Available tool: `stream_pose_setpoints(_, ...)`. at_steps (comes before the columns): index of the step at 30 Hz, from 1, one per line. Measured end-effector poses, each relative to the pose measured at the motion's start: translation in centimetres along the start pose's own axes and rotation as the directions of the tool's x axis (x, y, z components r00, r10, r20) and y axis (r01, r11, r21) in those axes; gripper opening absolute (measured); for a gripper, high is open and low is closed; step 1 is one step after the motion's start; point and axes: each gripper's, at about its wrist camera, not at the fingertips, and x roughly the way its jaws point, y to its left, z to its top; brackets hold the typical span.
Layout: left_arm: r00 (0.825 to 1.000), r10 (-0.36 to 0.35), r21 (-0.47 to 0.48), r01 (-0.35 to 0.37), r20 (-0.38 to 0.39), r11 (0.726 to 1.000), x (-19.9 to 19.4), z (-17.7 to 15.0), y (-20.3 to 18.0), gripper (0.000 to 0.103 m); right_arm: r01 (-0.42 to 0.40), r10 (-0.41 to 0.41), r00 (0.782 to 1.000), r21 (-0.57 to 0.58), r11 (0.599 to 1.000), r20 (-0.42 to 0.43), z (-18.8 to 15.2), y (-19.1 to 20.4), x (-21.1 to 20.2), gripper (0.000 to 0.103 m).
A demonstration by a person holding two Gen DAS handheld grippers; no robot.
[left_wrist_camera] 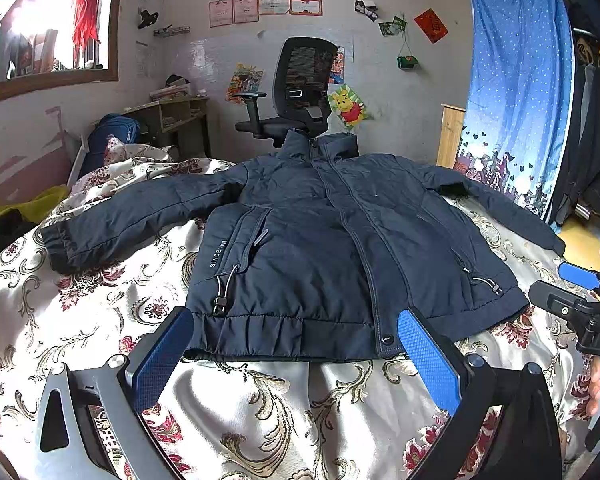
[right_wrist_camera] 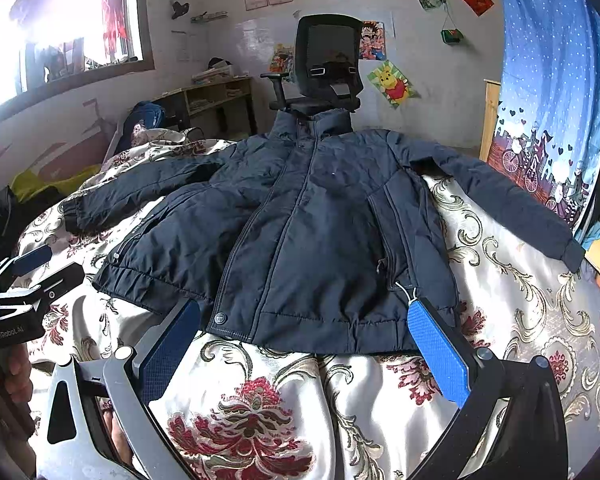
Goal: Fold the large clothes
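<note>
A dark navy padded jacket (left_wrist_camera: 320,240) (right_wrist_camera: 320,220) lies flat and zipped, front up, on a floral bedspread, collar far, hem near me, both sleeves spread outward. My left gripper (left_wrist_camera: 296,320) is open just short of the hem, its blue pads either side of the left half of the hem, holding nothing. My right gripper (right_wrist_camera: 304,314) is also open at the hem's right half, nothing between its pads. In the left wrist view the right gripper (left_wrist_camera: 580,280) shows at the right edge; in the right wrist view the left gripper (right_wrist_camera: 32,264) shows at the left edge.
The bedspread (left_wrist_camera: 260,408) (right_wrist_camera: 260,400) covers the bed around the jacket. A black office chair (left_wrist_camera: 300,88) stands beyond the collar. A wooden desk (left_wrist_camera: 172,116) is at the back left, and a blue curtain (left_wrist_camera: 516,92) hangs at the right.
</note>
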Motion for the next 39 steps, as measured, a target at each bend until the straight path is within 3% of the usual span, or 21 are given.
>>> stream_pose_setpoints(18,1.0,0.007,-0.005,-0.007,-0.014,1.0,0.0,0.2,-0.2,0.103,0.007,-0.007,1.0,0.009,1.0,-0.019,-0.5,0.7,0.2,0.102)
stream_pose_setpoints(24,0.998,0.048,-0.021,-0.049,-0.034,0.999,0.9,0.7,0.6,0.103,0.133,-0.134,0.99,-0.03,0.991,-0.044,0.4,1.3,1.0,0.102)
stream_pose_setpoints(32,0.991,0.132,-0.014,-0.132,-0.006,0.991,2.1,2.8,1.7,0.103,0.293,-0.297,0.954,-0.071,0.953,-0.037,1.6,1.6,1.1,0.102)
stream_pose_setpoints(39,0.98,0.198,-0.015,-0.198,0.017,0.98,2.5,6.2,2.5,0.103,0.337,-0.338,0.941,-0.079,0.938,-0.008,3.4,0.9,0.9,0.102)
